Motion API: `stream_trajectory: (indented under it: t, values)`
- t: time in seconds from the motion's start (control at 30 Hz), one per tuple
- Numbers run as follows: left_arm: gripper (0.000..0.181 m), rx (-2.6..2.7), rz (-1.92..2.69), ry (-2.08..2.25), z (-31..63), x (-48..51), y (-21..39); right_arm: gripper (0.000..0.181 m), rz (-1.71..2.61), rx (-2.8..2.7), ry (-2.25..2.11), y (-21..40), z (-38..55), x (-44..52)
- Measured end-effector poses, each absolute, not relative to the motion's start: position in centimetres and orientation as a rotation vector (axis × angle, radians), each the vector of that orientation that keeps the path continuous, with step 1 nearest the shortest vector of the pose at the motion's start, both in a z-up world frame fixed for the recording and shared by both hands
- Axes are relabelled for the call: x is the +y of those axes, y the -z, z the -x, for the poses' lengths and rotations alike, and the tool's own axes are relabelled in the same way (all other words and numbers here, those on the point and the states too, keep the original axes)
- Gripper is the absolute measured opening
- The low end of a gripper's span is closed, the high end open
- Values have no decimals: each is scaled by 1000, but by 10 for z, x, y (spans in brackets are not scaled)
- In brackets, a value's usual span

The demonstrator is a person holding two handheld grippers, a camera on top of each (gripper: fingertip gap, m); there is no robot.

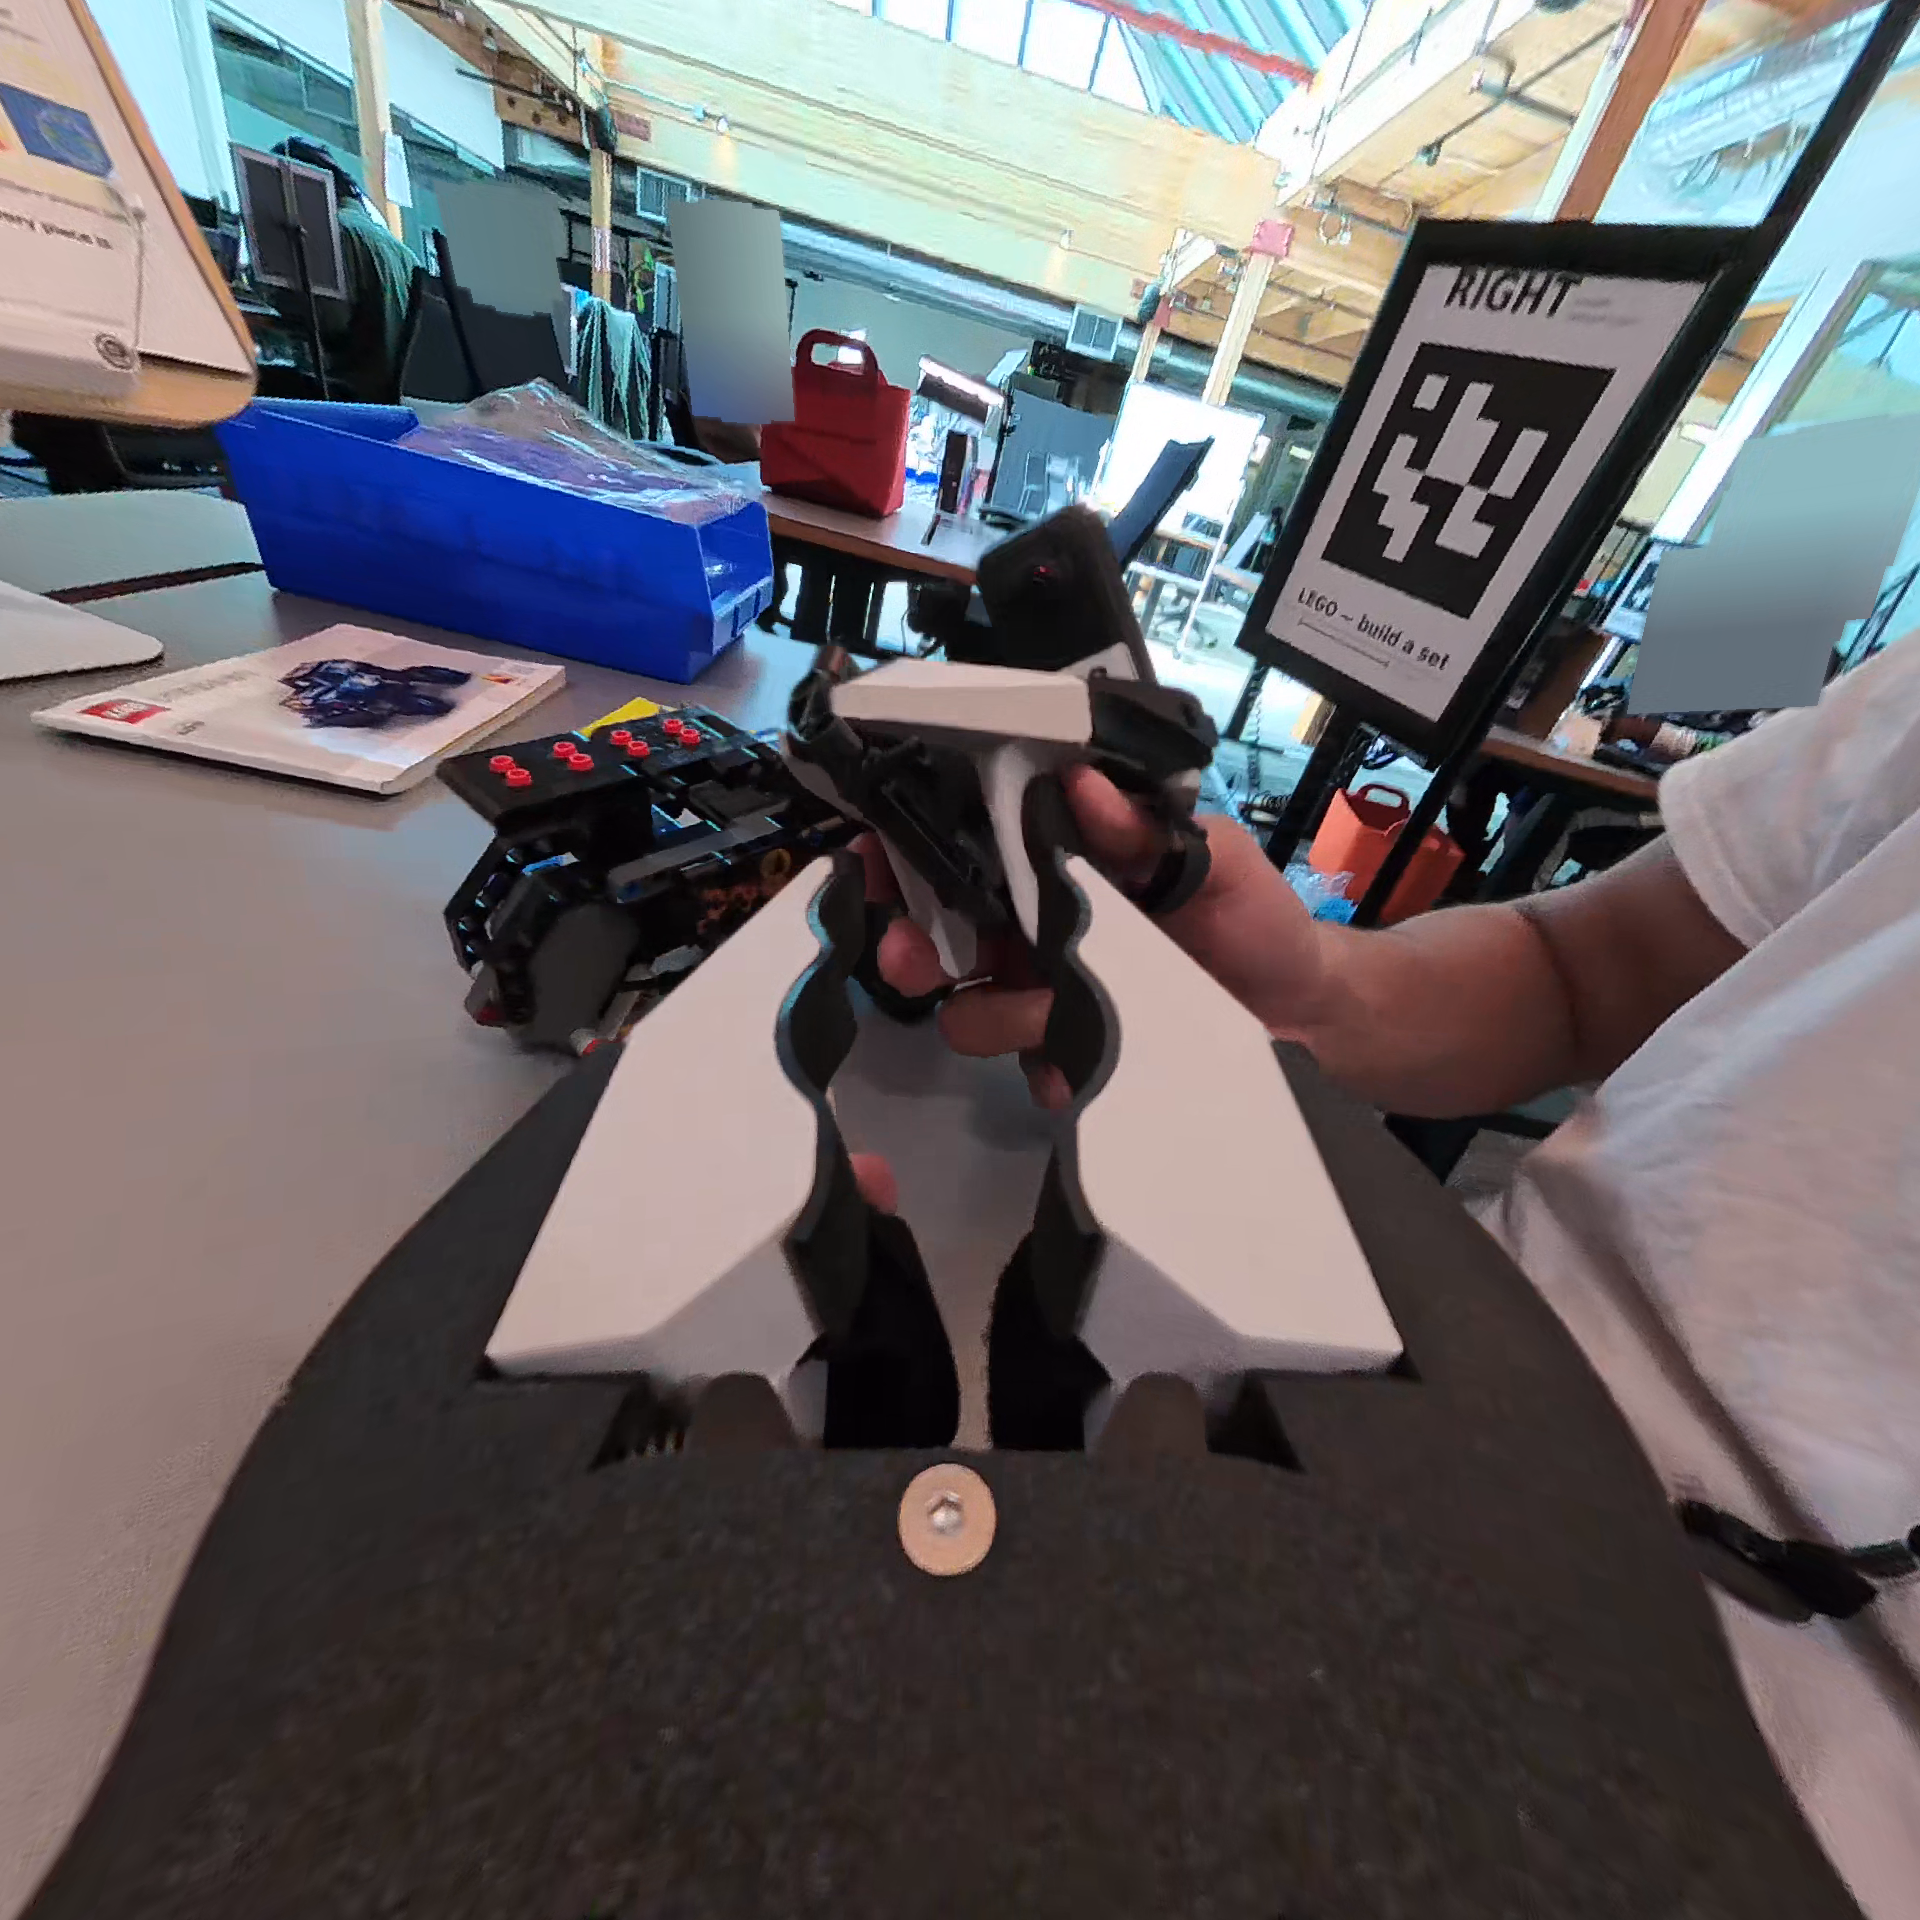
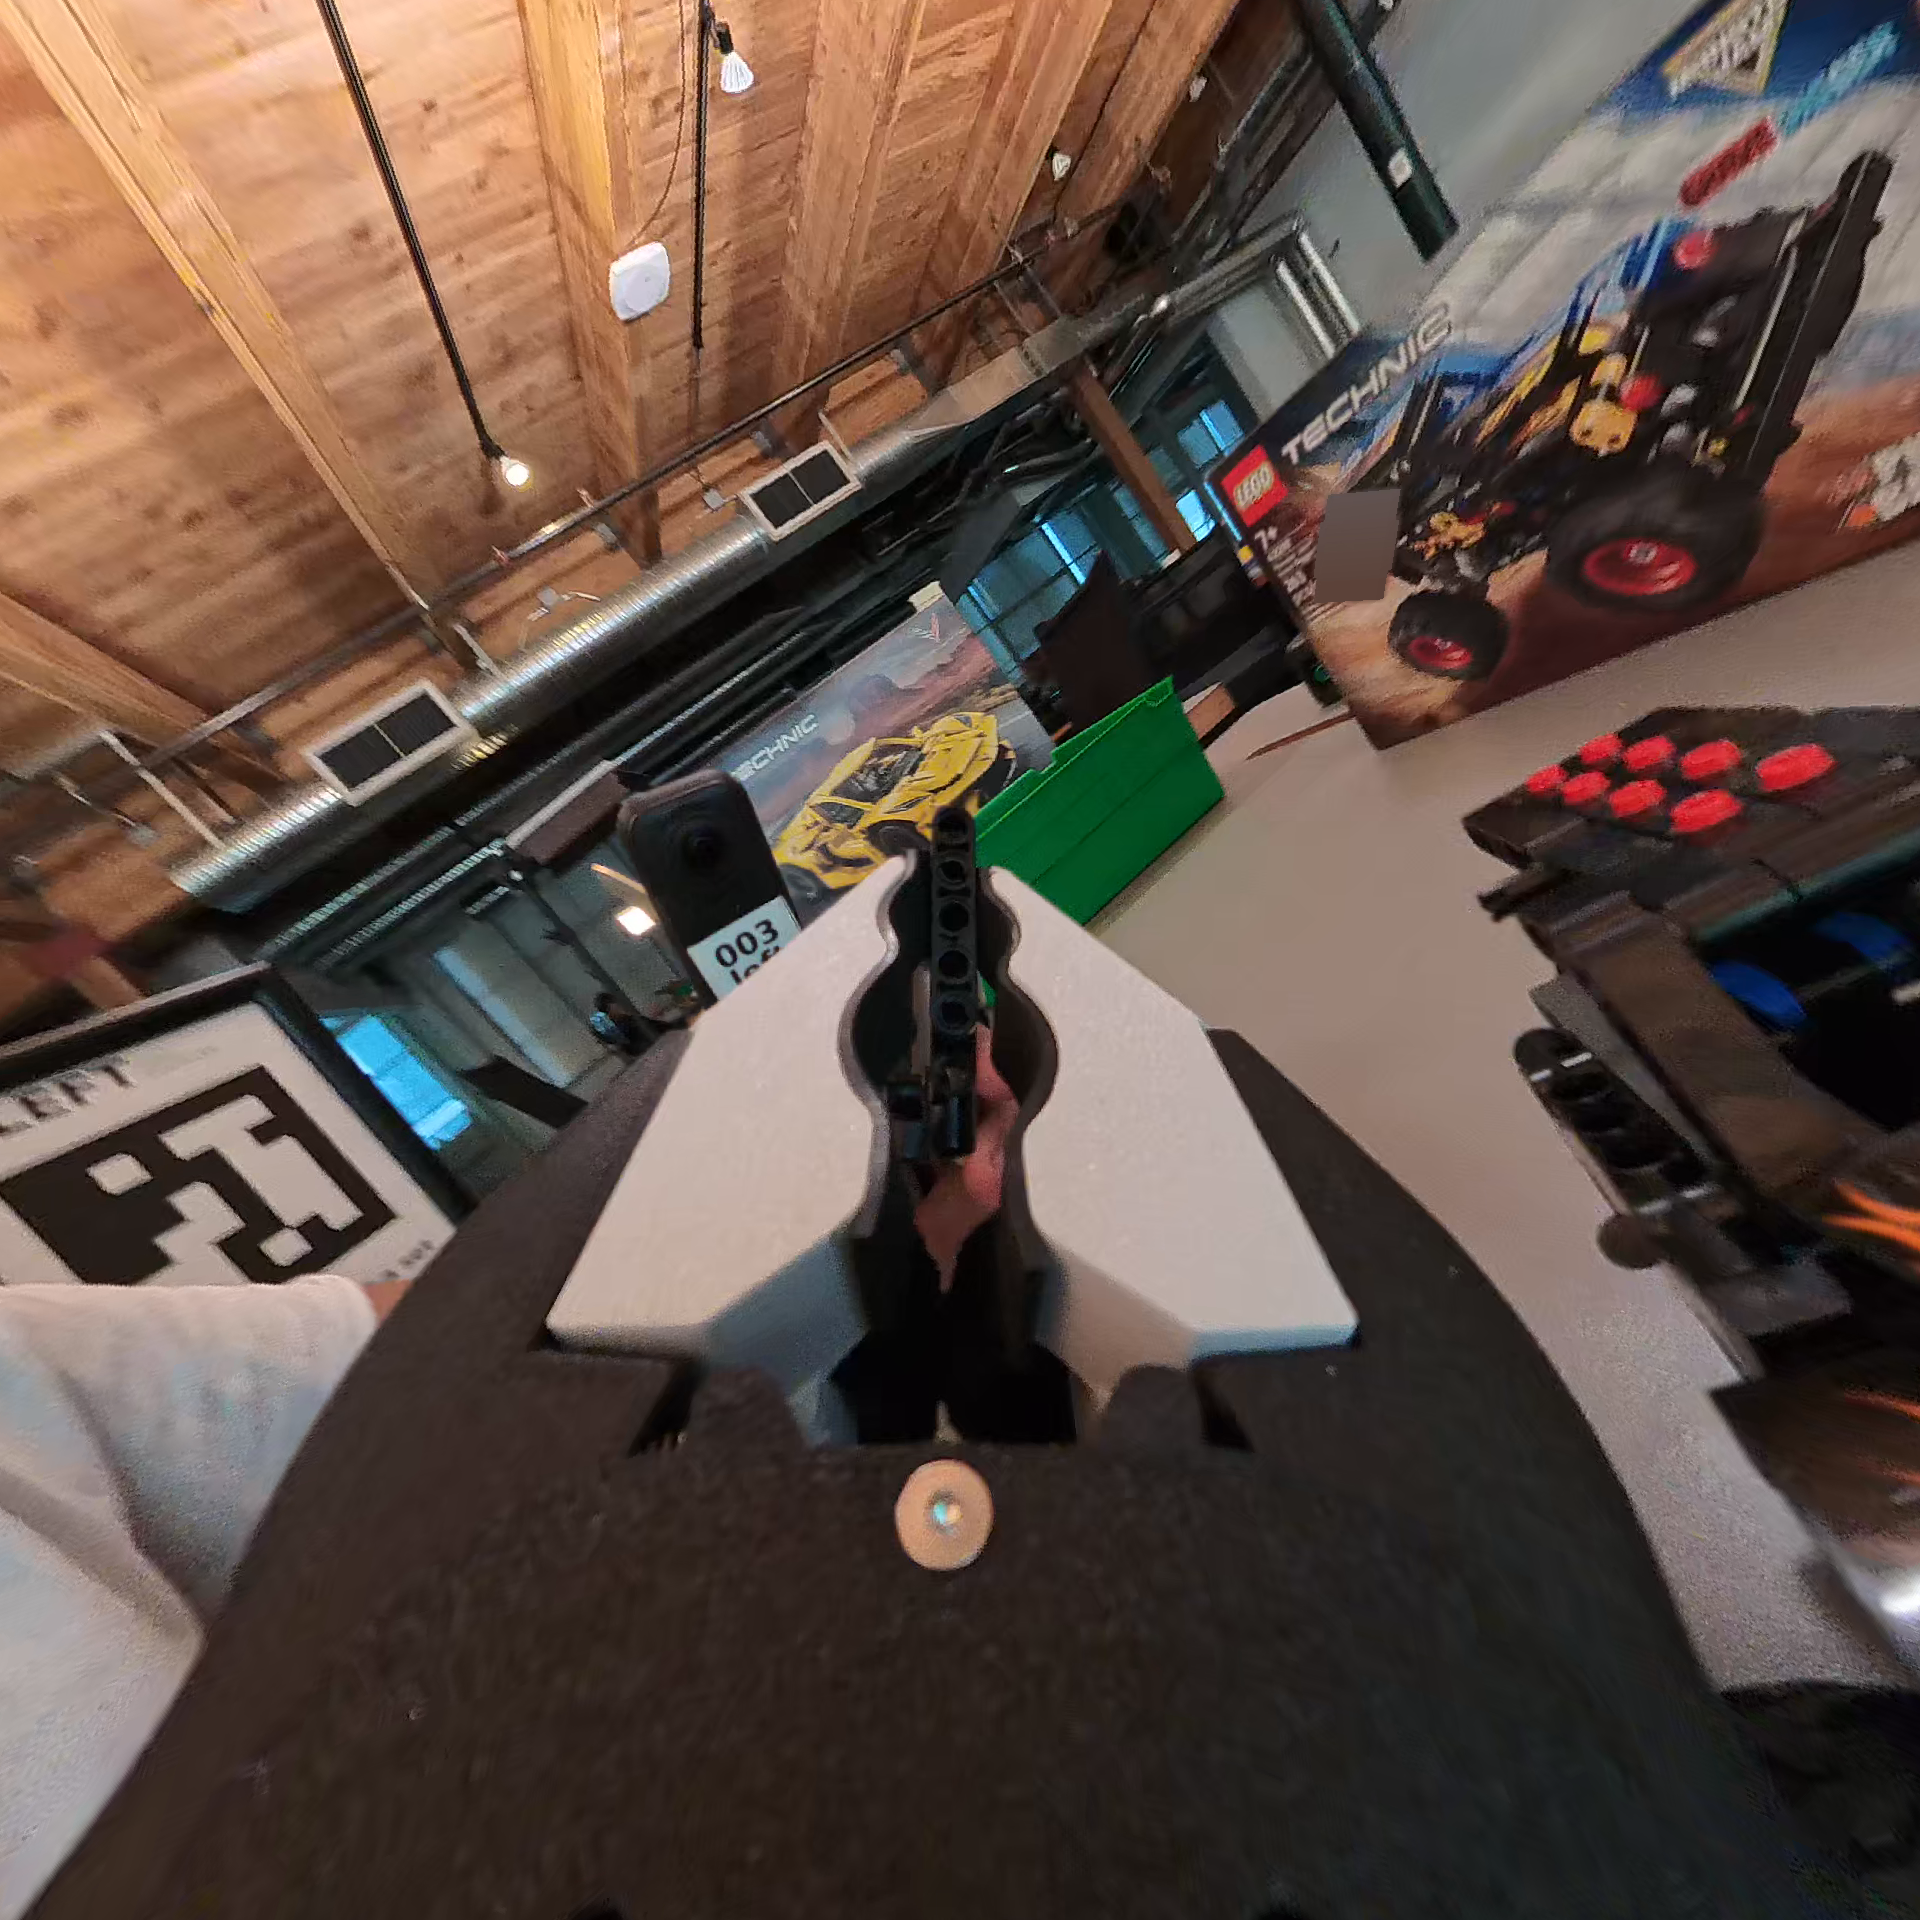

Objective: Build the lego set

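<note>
Right claw [image 2: 951, 940] first: we've got it pinching a thin black beam with holes [image 2: 951, 935], fingers pressed in on it from both sides. That beam's long axis runs straight out along the fingers, tip poking past them toward upper centre of the right wrist view, and a little black connector sits at its near end, deep in the gap. There's a bit of a hand showing behind it too.

Our left claw [image 1: 951, 935] is slightly spread with nothing in it, as far as we can tell. Straight ahead through its gap, mid-frame, is the other claw in a person's hand [image 1: 1174, 914], so the two are close and facing each other.

The half-built black toy truck [image 2: 1704, 935] with red studs on top sits on the grey table [image 2: 1299, 987] at the right edge of the right wrist view, off to the side of the beam rather than ahead of it. In the left wrist view it's left of centre, just beyond the left finger. Right claw looks nearer, we'd say.

Around it: an instruction booklet [image 1: 301, 707] and blue bin [image 1: 499, 530] upper left, a green bin [image 2: 1101, 800] and a toy box [image 2: 1621, 416] upper right.
</note>
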State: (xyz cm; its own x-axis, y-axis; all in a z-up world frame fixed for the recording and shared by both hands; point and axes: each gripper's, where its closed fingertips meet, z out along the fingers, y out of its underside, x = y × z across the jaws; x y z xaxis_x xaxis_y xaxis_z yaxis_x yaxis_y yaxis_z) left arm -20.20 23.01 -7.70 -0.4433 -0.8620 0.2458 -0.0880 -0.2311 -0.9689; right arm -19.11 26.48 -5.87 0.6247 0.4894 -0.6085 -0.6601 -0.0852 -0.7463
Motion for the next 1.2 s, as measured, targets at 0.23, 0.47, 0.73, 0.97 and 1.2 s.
stream_trajectory:
  t: [0.23, 0.47, 0.73, 0.97, 1.2]
  values:
    - [9, 1353, 1133, 1817, 204, 238, 63, 7, 1299, 37, -809, 46, 207, 263]
    - [8, 1368, 1156, 1648, 201, 256, 69, 11, 1368, 108, -887, 59, 208, 274]
    - [7, 1288, 856, 485, 213, 316, 69, 33, 1620, -96, -403, 71, 221, 277]
    - [7, 1276, 494, 87, 221, 298, 63, 16, 1706, -126, -592, 73, 232, 280]
    - [7, 1257, 423, -42, 220, 294, 63, 6, 1711, -162, -591, 72, 237, 277]
